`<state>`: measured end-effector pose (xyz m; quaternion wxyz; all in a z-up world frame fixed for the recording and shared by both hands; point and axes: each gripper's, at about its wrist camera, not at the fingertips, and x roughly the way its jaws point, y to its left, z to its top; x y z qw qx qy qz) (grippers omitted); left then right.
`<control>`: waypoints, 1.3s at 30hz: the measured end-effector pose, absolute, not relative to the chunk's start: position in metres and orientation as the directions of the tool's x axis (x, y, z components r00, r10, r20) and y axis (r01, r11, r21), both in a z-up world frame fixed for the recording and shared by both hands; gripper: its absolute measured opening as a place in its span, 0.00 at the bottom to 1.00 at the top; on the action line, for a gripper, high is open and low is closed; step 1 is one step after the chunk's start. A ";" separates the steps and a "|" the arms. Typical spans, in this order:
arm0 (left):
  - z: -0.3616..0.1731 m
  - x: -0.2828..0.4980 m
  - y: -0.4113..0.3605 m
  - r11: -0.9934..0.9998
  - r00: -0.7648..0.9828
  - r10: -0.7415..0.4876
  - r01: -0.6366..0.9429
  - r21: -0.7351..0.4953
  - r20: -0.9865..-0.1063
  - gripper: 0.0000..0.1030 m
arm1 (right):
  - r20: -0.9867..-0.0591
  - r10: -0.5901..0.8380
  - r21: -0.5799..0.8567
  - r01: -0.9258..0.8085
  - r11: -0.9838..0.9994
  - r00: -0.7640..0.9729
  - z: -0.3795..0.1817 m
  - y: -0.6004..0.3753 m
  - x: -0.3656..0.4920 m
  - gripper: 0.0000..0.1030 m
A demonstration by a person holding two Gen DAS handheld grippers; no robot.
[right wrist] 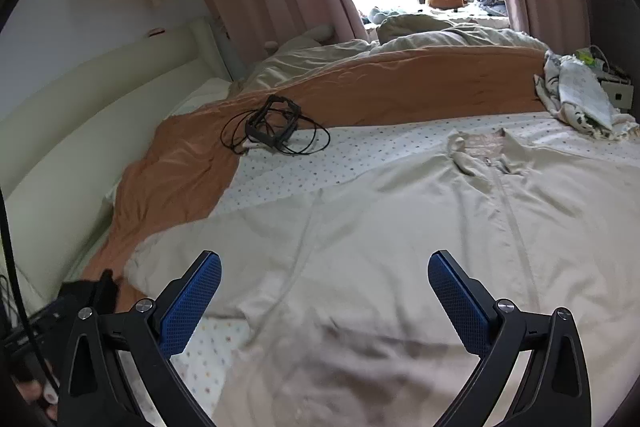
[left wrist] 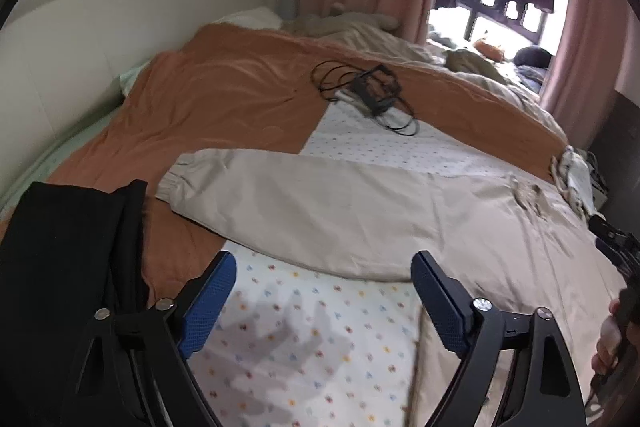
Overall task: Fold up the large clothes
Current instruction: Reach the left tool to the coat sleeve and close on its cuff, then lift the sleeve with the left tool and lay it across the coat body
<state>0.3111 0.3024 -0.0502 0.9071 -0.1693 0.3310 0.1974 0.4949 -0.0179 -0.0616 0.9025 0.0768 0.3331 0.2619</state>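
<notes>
A large beige jacket (right wrist: pixel 400 227) lies spread flat on the bed, front up, with its zip and collar (right wrist: pixel 484 151) toward the far side. One long sleeve with an elastic cuff (left wrist: pixel 176 183) stretches out to the left in the left wrist view (left wrist: pixel 320 211). My left gripper (left wrist: pixel 324 267) is open and empty, hovering above the dotted sheet just short of the sleeve's near edge. My right gripper (right wrist: pixel 324 267) is open and empty above the jacket's lower body.
A black frame with coiled cables (right wrist: pixel 272 127) lies on the orange blanket (right wrist: pixel 180 167) beyond the jacket. A black garment (left wrist: pixel 68 247) lies at the left. Crumpled patterned cloth (right wrist: pixel 576 95) sits at the far right bed corner. The padded headboard (right wrist: pixel 80 99) runs along the left.
</notes>
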 end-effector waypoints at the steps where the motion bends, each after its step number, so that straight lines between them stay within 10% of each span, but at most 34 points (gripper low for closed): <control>1: -0.053 0.317 0.312 0.852 0.692 0.243 -0.487 -0.191 -0.679 0.82 | -0.560 0.531 0.323 -0.423 0.847 0.636 -0.062 -0.014 0.501 1.00; 13: -0.125 0.373 0.395 0.677 0.538 0.160 -0.670 -0.305 -0.828 0.52 | -0.675 0.532 0.331 -0.433 0.838 0.511 -0.118 0.050 0.550 0.83; 23: -0.186 0.390 0.445 0.538 0.423 0.174 -0.797 -0.274 -0.889 0.52 | -0.771 0.528 0.358 -0.444 0.821 0.355 -0.185 0.082 0.558 0.48; 26: -0.192 0.394 0.451 0.541 0.421 0.196 -0.800 -0.260 -0.886 0.17 | -0.787 0.540 0.389 -0.439 0.810 0.300 -0.204 0.087 0.559 0.37; 28: -0.188 0.399 0.450 0.576 0.402 0.216 -0.788 -0.217 -0.890 0.05 | -0.779 0.583 0.439 -0.461 0.771 0.232 -0.217 0.094 0.556 0.37; 39: -0.073 0.403 0.417 0.708 0.577 0.262 -0.660 -0.253 -0.774 0.02 | -0.685 0.716 0.627 -0.390 0.675 0.137 -0.216 0.067 0.557 0.37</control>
